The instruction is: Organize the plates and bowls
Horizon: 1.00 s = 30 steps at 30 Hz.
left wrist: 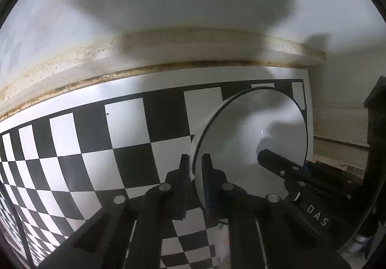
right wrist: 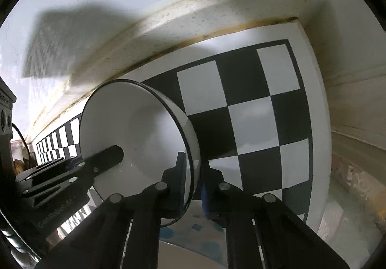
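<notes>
A white bowl with a thin black rim [left wrist: 253, 129] is held in the air, tilted on its side, above the checkerboard mat [left wrist: 96, 138]. My left gripper [left wrist: 196, 160] is shut on its left rim. My right gripper [right wrist: 194, 160] is shut on the opposite rim of the same bowl [right wrist: 135, 124]. The right gripper's finger also shows inside the bowl in the left wrist view [left wrist: 272, 160], and the left gripper's finger in the right wrist view [right wrist: 106, 155]. A plate with blue dots [right wrist: 193, 232] lies below the bowl.
The black and white checkerboard mat [right wrist: 253, 112] covers the counter up to a stained white back ledge [left wrist: 168, 51] and wall. The mat's right edge [right wrist: 318, 124] borders a worn counter strip. A dark appliance [right wrist: 4, 119] stands at the far left.
</notes>
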Tool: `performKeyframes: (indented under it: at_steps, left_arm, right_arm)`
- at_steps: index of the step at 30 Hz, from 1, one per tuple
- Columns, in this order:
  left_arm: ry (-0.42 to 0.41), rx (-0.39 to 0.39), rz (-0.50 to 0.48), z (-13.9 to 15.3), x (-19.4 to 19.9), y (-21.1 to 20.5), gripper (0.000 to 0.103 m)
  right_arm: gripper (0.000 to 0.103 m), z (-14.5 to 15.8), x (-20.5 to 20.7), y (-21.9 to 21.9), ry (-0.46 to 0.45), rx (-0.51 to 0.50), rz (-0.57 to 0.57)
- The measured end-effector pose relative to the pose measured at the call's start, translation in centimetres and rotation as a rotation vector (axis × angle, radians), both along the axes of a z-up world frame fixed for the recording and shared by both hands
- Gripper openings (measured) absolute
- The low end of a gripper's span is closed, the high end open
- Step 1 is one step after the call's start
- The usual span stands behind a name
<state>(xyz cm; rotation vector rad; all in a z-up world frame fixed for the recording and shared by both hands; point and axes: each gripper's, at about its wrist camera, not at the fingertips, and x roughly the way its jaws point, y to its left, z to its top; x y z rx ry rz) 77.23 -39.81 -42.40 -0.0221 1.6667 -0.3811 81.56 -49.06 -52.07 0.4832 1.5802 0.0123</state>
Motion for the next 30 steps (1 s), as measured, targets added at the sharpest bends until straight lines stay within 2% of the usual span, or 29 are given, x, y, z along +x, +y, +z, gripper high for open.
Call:
performKeyframes:
  at_steps: [7, 12, 21, 30]
  left_arm:
    - [-0.031, 0.008, -0.016, 1.1, -0.6, -0.4, 0.008]
    - [-0.070, 0.012, -0.029, 3.0, -0.8, -0.2, 0.008]
    - [-0.124, -0.011, -0.037, 7.8, -1.5, 1.2, 0.008]
    - [-0.165, -0.041, -0.054, 11.6, -5.2, 4.0, 0.008]
  right_arm:
    - [0.011, 0.1, -0.6, 0.6, -0.009, -0.005, 0.007]
    - [0.011, 0.5, -0.3, 1.1, -0.028, -0.014, 0.008]
    - [0.010, 3.3, -1.4, 2.0, -0.072, -0.009, 0.015]
    - [0.010, 6.9, -4.9, 4.5, -0.121, -0.008, 0.014]
